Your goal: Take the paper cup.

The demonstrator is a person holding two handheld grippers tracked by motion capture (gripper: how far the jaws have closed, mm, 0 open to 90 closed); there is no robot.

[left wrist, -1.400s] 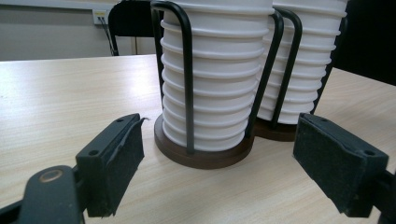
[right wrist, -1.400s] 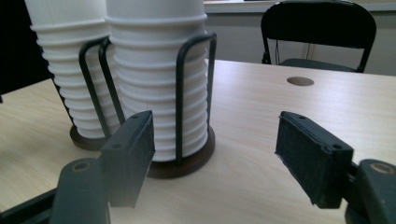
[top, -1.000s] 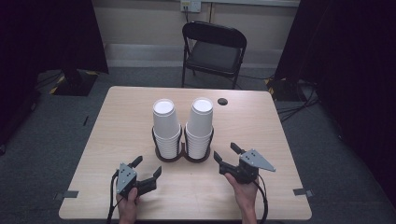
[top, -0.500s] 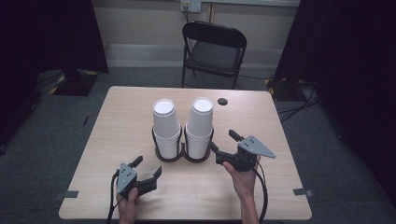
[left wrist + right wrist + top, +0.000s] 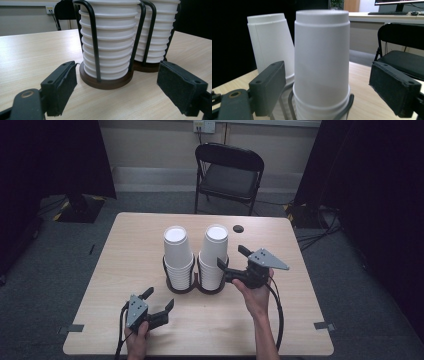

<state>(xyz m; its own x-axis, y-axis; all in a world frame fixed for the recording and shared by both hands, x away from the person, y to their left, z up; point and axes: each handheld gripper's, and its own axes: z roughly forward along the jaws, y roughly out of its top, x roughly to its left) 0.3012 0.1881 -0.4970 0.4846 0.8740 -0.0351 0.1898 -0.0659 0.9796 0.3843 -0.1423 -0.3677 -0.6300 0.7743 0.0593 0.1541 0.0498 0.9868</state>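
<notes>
Nearest to the person, the left gripper point(image 5: 156, 310) rests low on the surface point(image 5: 300, 320) with its jaws wide and nothing between them; in the left gripper view they frame the foot of the cup holder point(image 5: 106, 81), well short of it. A little farther on, the right gripper point(image 5: 233, 261) is raised above the surface and points at the right stack of cups point(image 5: 214, 255). Its jaws have just been opening and now stand wide, one on each side of the top cup point(image 5: 322, 60) in the right gripper view, but the pads do not press on it. The two stacks of white cups stand upside down in a black wire holder with a dark round base near the middle of the surface, and the left stack point(image 5: 178, 255) leans slightly away from the right one. I judge that the step in hand is the approach to take the top cup from the right stack. The next move calls for pushing the open jaws forward around the cup's wall, above the wire ring point(image 5: 347, 102), and closing gently, because such a thin cup may crush. Then it must be lifted straight up, so that the cups below stay in the holder. Behind the surface stands a folding chair point(image 5: 229, 175).
</notes>
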